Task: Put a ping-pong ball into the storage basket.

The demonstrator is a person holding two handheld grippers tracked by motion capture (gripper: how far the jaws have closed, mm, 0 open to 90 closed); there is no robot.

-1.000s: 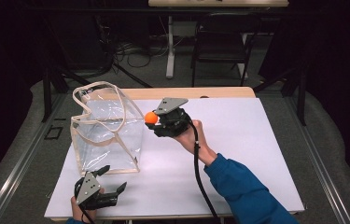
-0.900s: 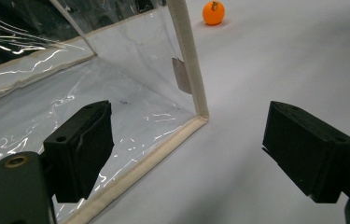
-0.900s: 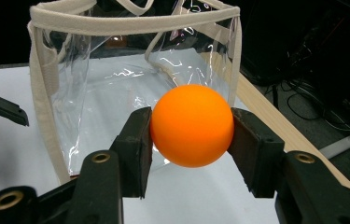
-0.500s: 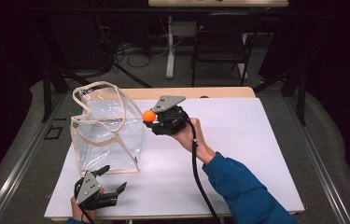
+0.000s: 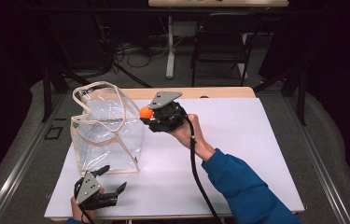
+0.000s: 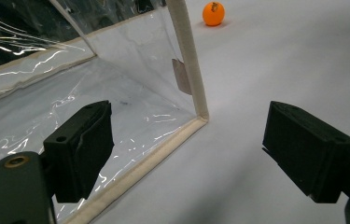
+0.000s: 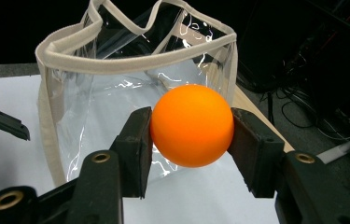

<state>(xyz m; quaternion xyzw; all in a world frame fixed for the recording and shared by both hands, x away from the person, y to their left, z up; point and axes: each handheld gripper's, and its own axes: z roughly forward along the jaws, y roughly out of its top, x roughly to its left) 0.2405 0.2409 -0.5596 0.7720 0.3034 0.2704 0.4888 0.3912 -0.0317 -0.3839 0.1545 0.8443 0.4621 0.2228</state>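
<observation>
Moved: almost nothing, your right gripper (image 5: 150, 116) keeps its jaws clamped on the orange ball (image 7: 192, 125) | ball hangs just right of the clear bag's (image 5: 107, 133) rim, seemingly level with it | left gripper (image 5: 111, 179) gapes empty by the bag's base on the worktop (image 5: 238, 154).

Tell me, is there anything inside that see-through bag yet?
The clear bag looks empty through its walls. The orange ball sits clamped in the right gripper beside it. Glare hides parts of the bag's floor.
</observation>
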